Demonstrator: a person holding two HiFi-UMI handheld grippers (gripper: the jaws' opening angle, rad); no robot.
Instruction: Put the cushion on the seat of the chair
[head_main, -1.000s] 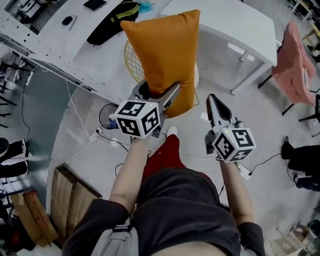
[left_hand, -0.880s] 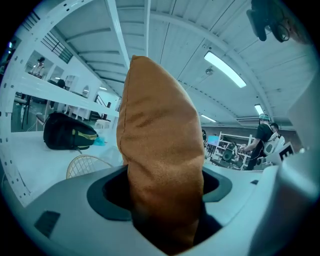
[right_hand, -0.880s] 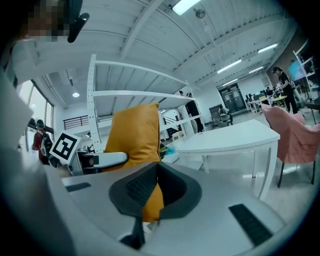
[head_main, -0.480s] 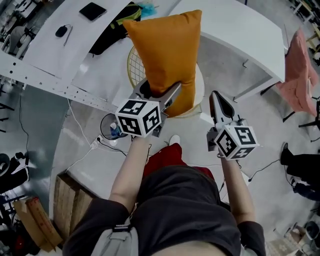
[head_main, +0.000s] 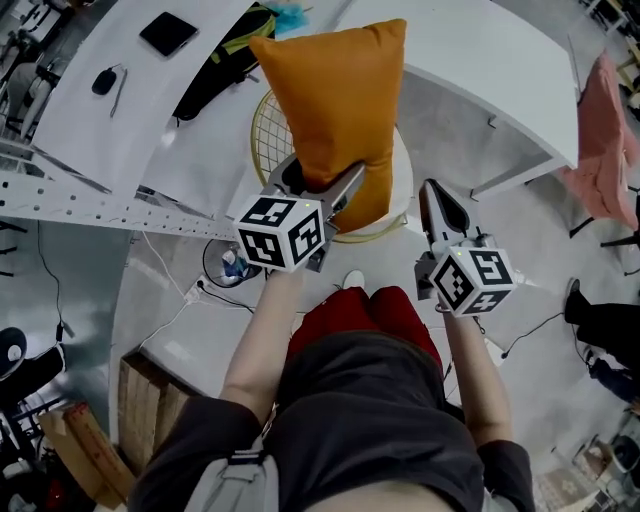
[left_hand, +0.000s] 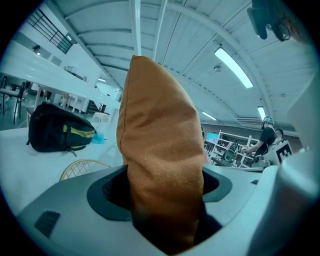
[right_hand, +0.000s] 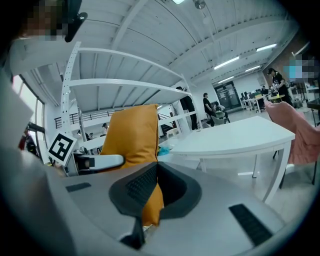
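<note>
An orange cushion (head_main: 335, 110) stands upright, its lower edge clamped in my left gripper (head_main: 318, 185). In the left gripper view the cushion (left_hand: 160, 165) fills the space between the jaws. Below and behind it is the chair (head_main: 263, 130), with a gold wire back and a round white seat rim. The wire part also shows in the left gripper view as the chair (left_hand: 80, 167). My right gripper (head_main: 432, 195) hangs to the cushion's right, jaws together and holding nothing. In the right gripper view the cushion (right_hand: 132, 135) stands to the left, beyond that gripper (right_hand: 155, 167).
A white table (head_main: 480, 60) curves behind the chair; another at the left carries a black backpack (head_main: 215, 55), a tablet (head_main: 168, 33) and a mouse (head_main: 104, 80). A pink cloth (head_main: 610, 130) drapes a chair at right. Cables and a wooden crate (head_main: 150, 410) lie on the floor.
Both grippers and the cushion have moved forward with me. The chair and tables now sit closer beneath the cushion. The left grip on the cushion is unchanged.
</note>
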